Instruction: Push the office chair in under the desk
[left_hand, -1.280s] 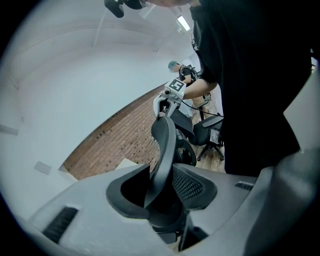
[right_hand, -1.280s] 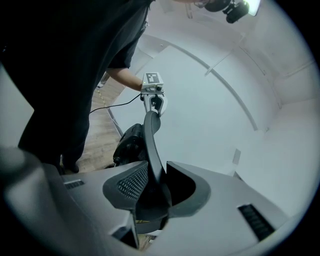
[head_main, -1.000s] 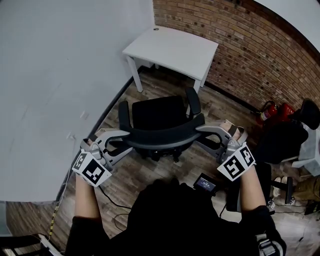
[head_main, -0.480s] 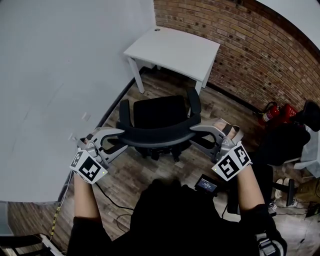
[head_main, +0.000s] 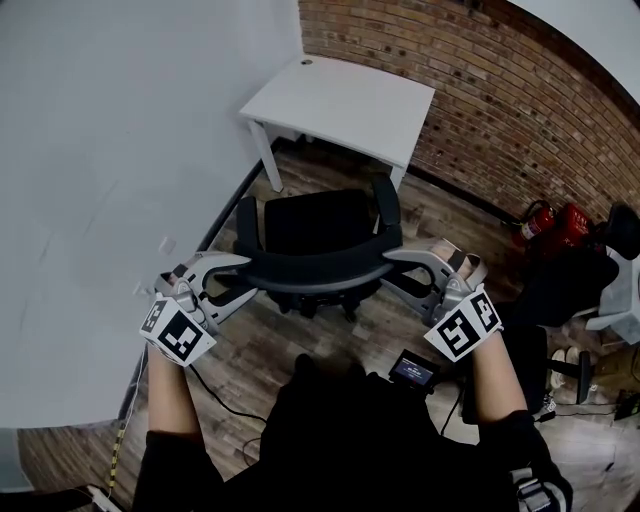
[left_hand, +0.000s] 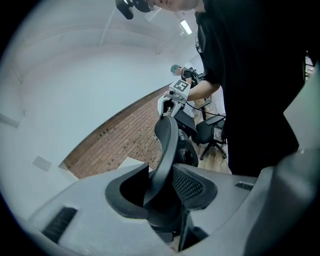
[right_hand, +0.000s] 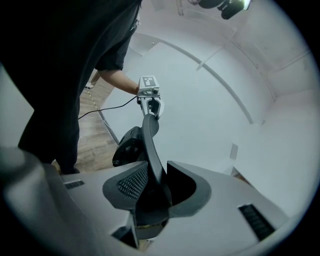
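Black office chair (head_main: 310, 225): stands on the wood-plank floor (head_main: 255, 350) between the person and the white desk (head_main: 340, 100), seat turned toward the desk. Sits just short of the desk's near edge, seat not under the tabletop. Shows its right armrest (head_main: 386, 205) close to the desk's near right leg (head_main: 398, 172).

Left gripper (head_main: 238, 266): clamps the left end of the curved backrest rail (head_main: 315, 272). Takes the rail between its two jaws in the left gripper view, the mesh-faced pad (left_hand: 192, 185) lying against it. Points forward and slightly down.

Right gripper (head_main: 396, 257): clamps the right end of the same rail. Shows the rail standing upright between the jaws in the right gripper view, the patterned pad (right_hand: 131, 184) pressed to its side. Faces the left gripper along the full length of the rail.

Desk: occupies the corner where the plain white wall (head_main: 120, 150) meets the red brick wall (head_main: 500, 90). Carries nothing visible on the tabletop.

Red fire extinguishers (head_main: 555, 222): lie on the floor at the foot of the brick wall, well apart from the chair. Black cable (head_main: 215, 395): trails across the floor beside the person's left arm.
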